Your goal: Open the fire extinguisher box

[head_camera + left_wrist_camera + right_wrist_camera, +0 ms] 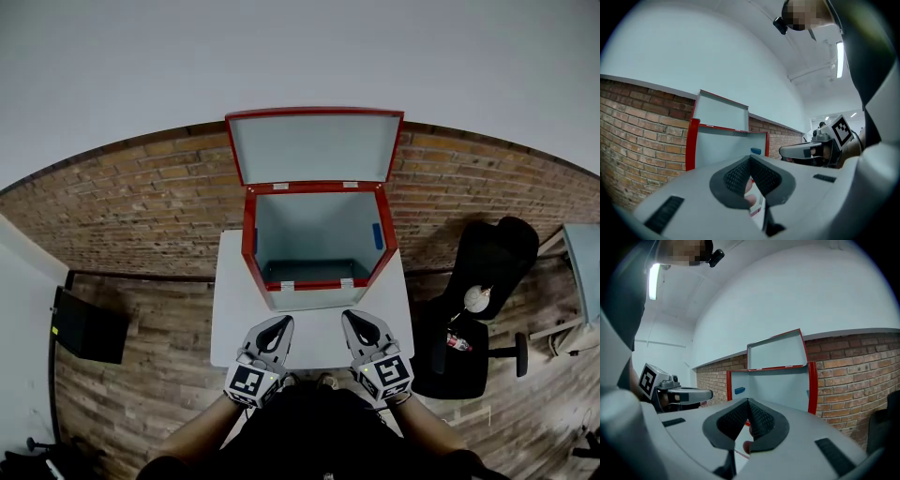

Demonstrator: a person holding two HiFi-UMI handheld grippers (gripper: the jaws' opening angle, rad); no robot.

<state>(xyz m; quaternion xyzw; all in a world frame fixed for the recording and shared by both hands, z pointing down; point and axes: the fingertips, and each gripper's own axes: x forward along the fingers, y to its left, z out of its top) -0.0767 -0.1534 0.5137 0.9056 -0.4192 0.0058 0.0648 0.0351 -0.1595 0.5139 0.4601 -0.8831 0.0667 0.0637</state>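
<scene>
Head view: left tongs (278,328) and right tongs (356,325) sit side by side over the near edge of the white counter (234,309), both pointing away from the person. Both are clenched, pads pressed together, nothing grasped; each gripper view shows the same closed tips

Fire extinguisher box (314,239) stands on the counter straight ahead of the tongs, centred between the two and apart from both tips. Red frame, pale grey inside

Lid (314,147) already open, swung up and standing upright past the far rim of the box, beyond the tongs

Small blue patch (378,234) on the inner wall on the right tongs' side

Brick wall (141,216) runs behind the box, farther ahead of the tongs

Black office chair (478,309) stands on the wooden floor (159,394), well out to the outer side of the right tongs

Left gripper view: the right tongs show alongside, at about the same height
</scene>
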